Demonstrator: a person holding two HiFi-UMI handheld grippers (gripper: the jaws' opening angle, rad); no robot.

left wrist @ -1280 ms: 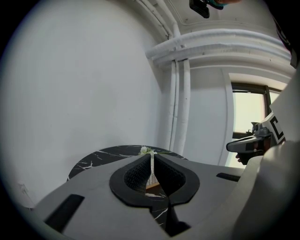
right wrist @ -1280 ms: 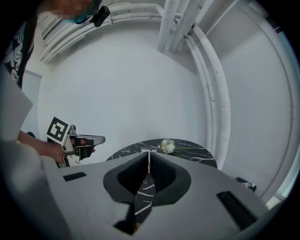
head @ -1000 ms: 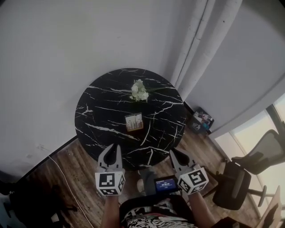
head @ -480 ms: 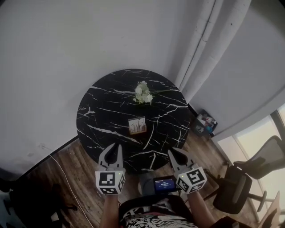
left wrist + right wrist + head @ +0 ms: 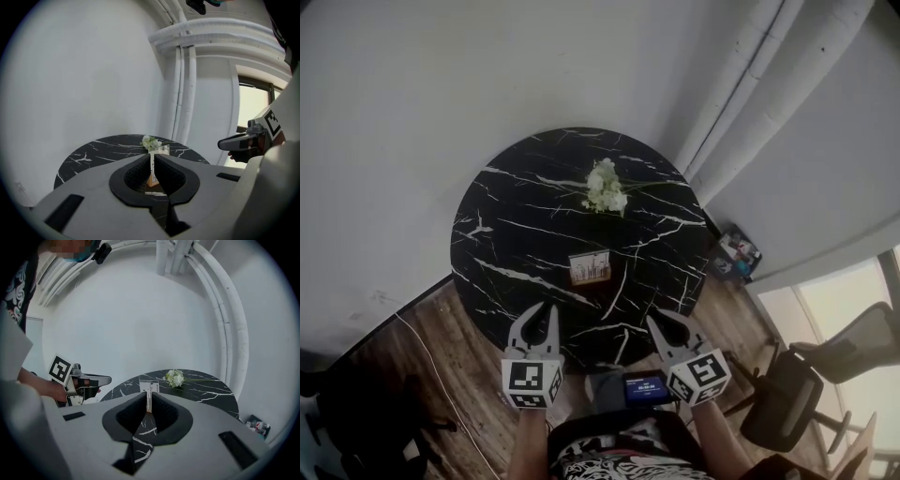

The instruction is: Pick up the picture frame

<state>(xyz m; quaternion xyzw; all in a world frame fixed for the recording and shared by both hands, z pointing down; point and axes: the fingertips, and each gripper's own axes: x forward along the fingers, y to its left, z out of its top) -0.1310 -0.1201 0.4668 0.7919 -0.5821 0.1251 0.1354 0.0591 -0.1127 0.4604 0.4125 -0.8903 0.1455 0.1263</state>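
A small wooden picture frame (image 5: 590,268) stands upright near the middle of the round black marble table (image 5: 506,234). White flowers (image 5: 606,188) lie behind it. My left gripper (image 5: 542,310) hovers shut and empty over the table's near edge, left of the frame. Shut and empty too, my right gripper (image 5: 660,323) is at the near edge on the right. In the left gripper view, the frame (image 5: 161,150) shows just beyond the left gripper (image 5: 153,157). In the right gripper view, the frame (image 5: 150,386) stands past the right gripper (image 5: 149,397), apart from it.
White pipes (image 5: 750,103) run up the wall behind the table at the right. A small box of items (image 5: 734,253) sits on the wood floor, with dark office chairs (image 5: 787,398) nearer right. A cable (image 5: 431,361) trails on the floor at left. A small screen (image 5: 645,386) hangs at my chest.
Both grippers have come forward and lower, so that their tips now reach over the table's near edge. They stay shut. The frame and flowers have not moved on the table.
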